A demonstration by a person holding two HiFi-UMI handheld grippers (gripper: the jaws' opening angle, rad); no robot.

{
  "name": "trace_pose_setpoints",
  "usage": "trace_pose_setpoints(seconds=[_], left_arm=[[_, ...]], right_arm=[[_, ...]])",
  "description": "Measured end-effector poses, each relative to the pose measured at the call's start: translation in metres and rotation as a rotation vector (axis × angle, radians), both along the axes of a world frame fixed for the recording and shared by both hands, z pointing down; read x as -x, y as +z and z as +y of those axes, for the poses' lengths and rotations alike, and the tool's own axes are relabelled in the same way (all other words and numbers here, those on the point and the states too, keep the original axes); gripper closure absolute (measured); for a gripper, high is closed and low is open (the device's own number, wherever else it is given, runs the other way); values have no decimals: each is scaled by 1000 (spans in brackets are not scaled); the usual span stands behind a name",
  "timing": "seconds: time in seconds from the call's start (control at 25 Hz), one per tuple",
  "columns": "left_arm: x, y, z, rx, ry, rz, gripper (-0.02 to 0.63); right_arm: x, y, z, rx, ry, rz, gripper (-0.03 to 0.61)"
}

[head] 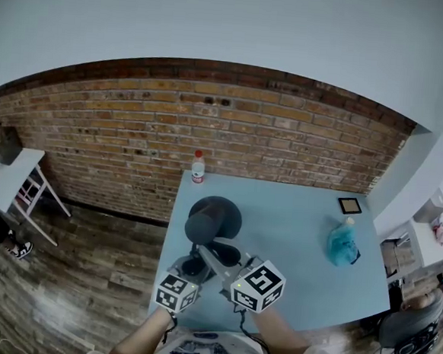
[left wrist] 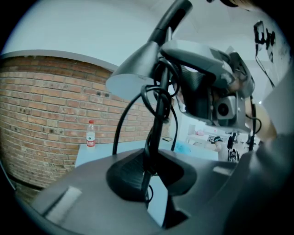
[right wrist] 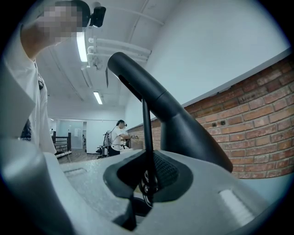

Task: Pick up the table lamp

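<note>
The table lamp (head: 212, 219) has a dark grey cone shade, a thin black stem and a cable looped round it; it sits over the front left of the light blue table (head: 300, 247). Both grippers grip its stem from my side. My left gripper (head: 193, 269) is shut on the lamp stem (left wrist: 158, 114), which runs up between the jaws of the left gripper (left wrist: 149, 176) to the shade (left wrist: 138, 69). My right gripper (head: 219, 262) is shut on the same stem (right wrist: 146, 133) higher up; the stem stands between the jaws of the right gripper (right wrist: 148, 181). I cannot make out the lamp's base.
A water bottle (head: 198, 167) stands at the table's far left edge against the brick wall. A blue bag (head: 343, 243) and a small dark square frame (head: 349, 205) lie on the right. A white side table (head: 12, 175) is left; a person (right wrist: 120, 135) stands far off.
</note>
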State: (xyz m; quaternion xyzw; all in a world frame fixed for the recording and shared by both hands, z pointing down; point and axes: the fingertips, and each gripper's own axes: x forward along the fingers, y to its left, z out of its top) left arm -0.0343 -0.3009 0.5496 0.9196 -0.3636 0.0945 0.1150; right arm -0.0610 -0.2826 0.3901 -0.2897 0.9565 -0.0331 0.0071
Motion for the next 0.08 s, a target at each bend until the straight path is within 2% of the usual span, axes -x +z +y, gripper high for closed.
trace_pose_setpoints(seconds=[0.08], left_arm=[[-1,0,-3,1,0,1,563]], right_arm=[[-1,0,-2,1,-1,4,541]])
